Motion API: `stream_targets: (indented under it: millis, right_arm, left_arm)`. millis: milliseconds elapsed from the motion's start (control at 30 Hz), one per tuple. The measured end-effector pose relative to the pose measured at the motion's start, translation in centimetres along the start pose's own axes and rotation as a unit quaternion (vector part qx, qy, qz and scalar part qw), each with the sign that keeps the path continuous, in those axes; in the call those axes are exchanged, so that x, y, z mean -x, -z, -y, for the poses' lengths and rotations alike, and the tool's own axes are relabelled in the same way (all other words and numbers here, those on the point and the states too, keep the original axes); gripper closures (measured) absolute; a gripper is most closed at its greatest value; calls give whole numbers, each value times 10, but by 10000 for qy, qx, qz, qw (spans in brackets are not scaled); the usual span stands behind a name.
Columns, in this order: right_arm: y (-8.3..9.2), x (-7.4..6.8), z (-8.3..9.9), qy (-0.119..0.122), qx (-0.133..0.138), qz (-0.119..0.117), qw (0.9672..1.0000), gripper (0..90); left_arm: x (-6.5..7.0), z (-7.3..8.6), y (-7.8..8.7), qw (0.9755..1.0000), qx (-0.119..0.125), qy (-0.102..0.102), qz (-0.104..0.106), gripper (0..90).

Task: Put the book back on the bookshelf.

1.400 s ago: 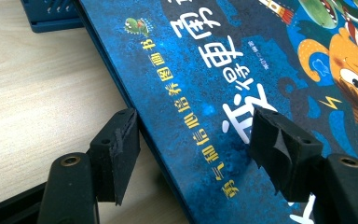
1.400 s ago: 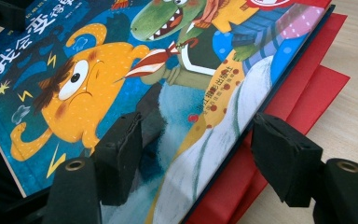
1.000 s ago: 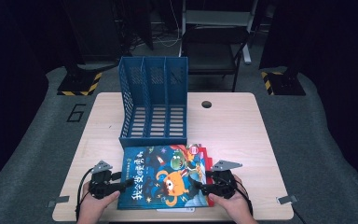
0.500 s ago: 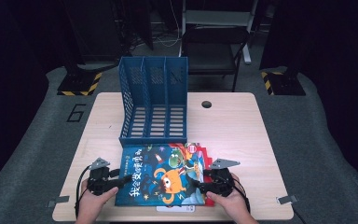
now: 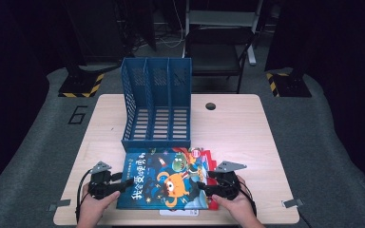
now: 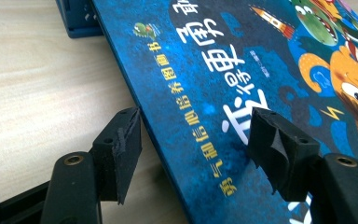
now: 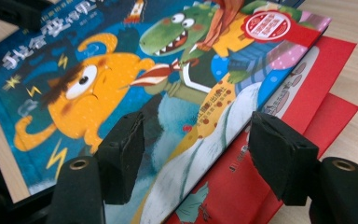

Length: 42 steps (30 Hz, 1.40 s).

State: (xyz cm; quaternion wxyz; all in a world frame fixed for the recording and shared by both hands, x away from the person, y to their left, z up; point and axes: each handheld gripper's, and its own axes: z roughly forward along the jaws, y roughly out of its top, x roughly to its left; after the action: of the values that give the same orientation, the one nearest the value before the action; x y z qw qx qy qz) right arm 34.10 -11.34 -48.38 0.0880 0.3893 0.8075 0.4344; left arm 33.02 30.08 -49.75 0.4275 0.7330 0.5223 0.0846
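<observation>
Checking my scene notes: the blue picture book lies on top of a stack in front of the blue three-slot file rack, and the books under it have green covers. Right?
Not quite: the books under the blue picture book have red covers, as the right gripper view shows. The blue three-slot file rack does stand just behind the stack.

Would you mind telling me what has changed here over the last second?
Very little: the right gripper has just been closing slightly, jaws straddling the blue picture book's right edge, pads not yet pressing. The left gripper stays open astride its left edge. Books, file rack and hands kept their places.
</observation>
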Motion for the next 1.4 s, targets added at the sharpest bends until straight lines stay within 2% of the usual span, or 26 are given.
stream_targets:
  millis: [67,300,367,467,567,633,667,700,733,800,833,967,1000,1100,1167,1200,1267,1333,1400]
  right_arm:
    - [2,1,0,-21,27,-22,10000,358]
    - [9,0,6,-20,11,-106,9999,383]
    - [13,-4,7,57,5,-152,9999,393]
    - [21,-13,8,352,37,-66,9994,395]
    - [28,-18,7,312,68,-198,9993,389]
    - [30,-20,9,176,-21,-289,9994,379]
    - [31,-22,12,109,-71,-309,9994,376]
    - [31,-22,12,109,-71,-309,9994,376]
    - [31,-27,16,201,-229,-323,9990,367]
    - [33,-32,19,341,-280,-275,9986,367]
    - [34,-34,20,393,-314,-243,9984,370]
    - [38,-40,25,638,-348,-131,9973,401]
    - [38,-40,25,678,-381,-126,9969,403]
    - [36,-40,26,685,-367,-155,9969,410]
    - [35,-40,28,640,-444,-189,9968,410]
    - [34,-39,28,710,-467,-201,9962,411]
    - [33,-41,29,655,-544,-196,9962,410]
    - [32,-39,30,707,-634,-243,9952,411]
    - [30,-39,32,676,-669,-281,9951,411]
  left_arm:
    - [0,1,1,10000,7,-97,-15,350]
    - [3,5,6,10000,-9,-60,31,350]
    - [5,8,9,10000,-8,-7,34,350]
    - [8,10,13,10000,-10,-78,34,351]
    - [11,12,17,9999,136,-74,20,363]
    - [13,14,20,9998,169,-95,33,366]
    - [14,15,21,9998,178,-4,47,369]
    - [14,15,21,9998,178,-4,47,369]
    - [15,19,23,9999,131,35,52,371]
    - [17,21,26,10000,47,6,46,375]
    - [18,23,25,9999,97,-49,0,375]
    - [17,26,26,9998,-39,-183,40,359]
    - [17,26,25,9999,-34,-159,46,355]
    - [15,26,23,9999,-28,-120,71,349]
    - [15,26,22,10000,-2,-79,29,348]
    - [14,25,20,9999,-70,-83,69,345]
    - [14,27,17,10000,-29,-24,85,323]
    - [14,27,17,9999,-34,11,104,317]
    - [14,27,17,10000,-29,-12,88,311]
